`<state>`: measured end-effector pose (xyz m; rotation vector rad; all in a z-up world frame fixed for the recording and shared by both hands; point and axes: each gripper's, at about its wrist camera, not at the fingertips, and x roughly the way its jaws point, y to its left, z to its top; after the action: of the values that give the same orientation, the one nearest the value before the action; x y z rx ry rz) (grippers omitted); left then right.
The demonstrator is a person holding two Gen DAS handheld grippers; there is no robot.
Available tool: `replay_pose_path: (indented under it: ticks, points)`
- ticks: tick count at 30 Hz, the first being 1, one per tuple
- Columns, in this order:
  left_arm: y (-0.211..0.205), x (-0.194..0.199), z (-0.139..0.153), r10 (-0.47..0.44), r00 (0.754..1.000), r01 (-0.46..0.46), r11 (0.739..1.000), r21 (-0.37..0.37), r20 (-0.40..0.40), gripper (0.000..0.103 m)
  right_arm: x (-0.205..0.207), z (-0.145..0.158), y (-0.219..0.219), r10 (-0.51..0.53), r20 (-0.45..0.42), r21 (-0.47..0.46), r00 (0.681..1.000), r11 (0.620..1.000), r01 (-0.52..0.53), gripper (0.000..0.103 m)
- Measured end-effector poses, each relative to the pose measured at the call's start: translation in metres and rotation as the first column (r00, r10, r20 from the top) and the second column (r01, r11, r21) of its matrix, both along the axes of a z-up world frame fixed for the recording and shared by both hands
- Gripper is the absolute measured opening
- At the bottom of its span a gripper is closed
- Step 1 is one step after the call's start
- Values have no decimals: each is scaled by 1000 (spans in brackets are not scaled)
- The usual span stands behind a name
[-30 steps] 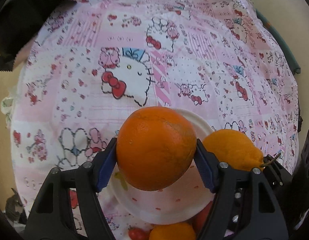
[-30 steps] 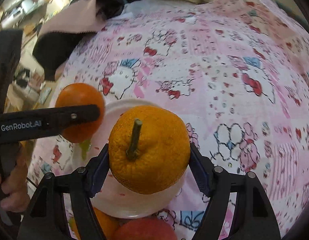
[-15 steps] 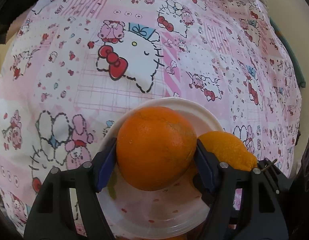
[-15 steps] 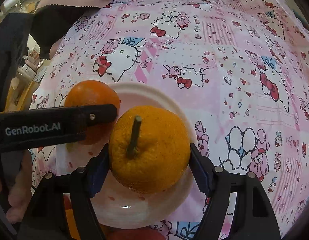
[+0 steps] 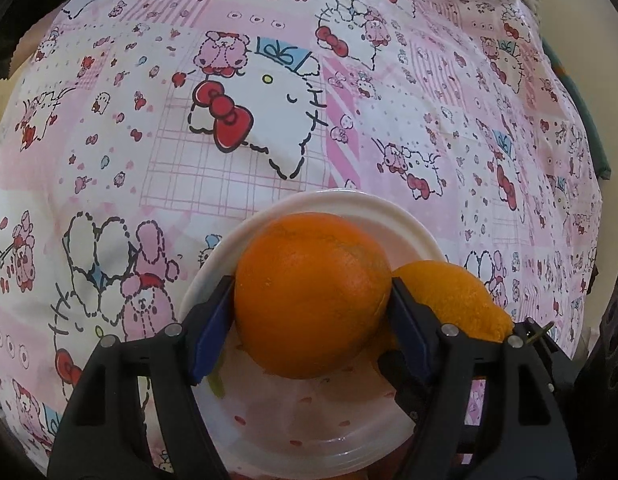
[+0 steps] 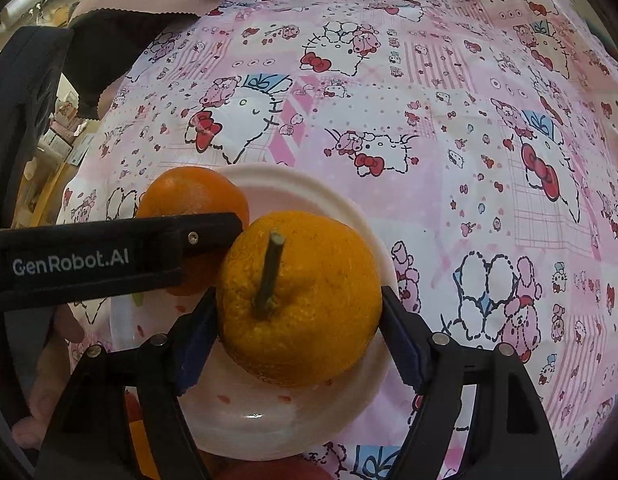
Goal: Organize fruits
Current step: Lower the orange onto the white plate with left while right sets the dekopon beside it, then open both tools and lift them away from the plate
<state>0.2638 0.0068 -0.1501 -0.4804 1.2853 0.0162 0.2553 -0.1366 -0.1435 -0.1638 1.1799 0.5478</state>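
Observation:
A white plate (image 5: 341, 196) lies on the pink cartoon-print cloth. My left gripper (image 5: 312, 284) is shut on a smooth orange (image 5: 309, 296) that sits low over the plate's left part. Beside it, the right gripper (image 6: 299, 292) has a bumpy orange with a green stem (image 6: 301, 300) between its blue pads. Its jaws are opening, and the pads still touch the peel. This stemmed orange (image 5: 457, 296) shows to the right in the left wrist view. The right wrist view shows the smooth orange (image 6: 189, 192) behind a black finger (image 6: 197, 232) of the left gripper.
The printed cloth (image 6: 429, 120) stretches far beyond the plate (image 6: 309, 176). A red fruit (image 6: 269, 472) and another orange (image 6: 141, 448) lie just below the plate. Black and pink fabric (image 6: 121, 32) is heaped at the upper left. A hand (image 6: 49, 360) holds the left gripper.
Both grippers came down with their oranges to the plate, which now looks larger and closer. Over the last half second they barely moved.

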Motion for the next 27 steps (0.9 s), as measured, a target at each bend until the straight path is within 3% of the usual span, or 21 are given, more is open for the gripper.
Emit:
replay_pose_path:
  ticks: [7, 11, 22, 27]
  points:
    - [4, -6, 9, 10, 999, -9, 1000, -19, 38, 72, 0, 0, 1, -2, 5, 4, 1000, 1000, 2, 81]
    - [1, -6, 33, -7, 992, 7, 1000, 0, 127, 85, 1, 0, 0, -6, -4, 13, 1000, 1000, 7, 82]
    - [2, -12, 49, -16, 989, 14, 1000, 13, 147, 85, 2, 22, -14, -41, 21, 74, 999, 996, 39, 89]
    - [8, -23, 63, -18, 986, 7, 998, 62, 168, 85, -6, 35, -25, -69, 27, 102, 997, 993, 65, 96]
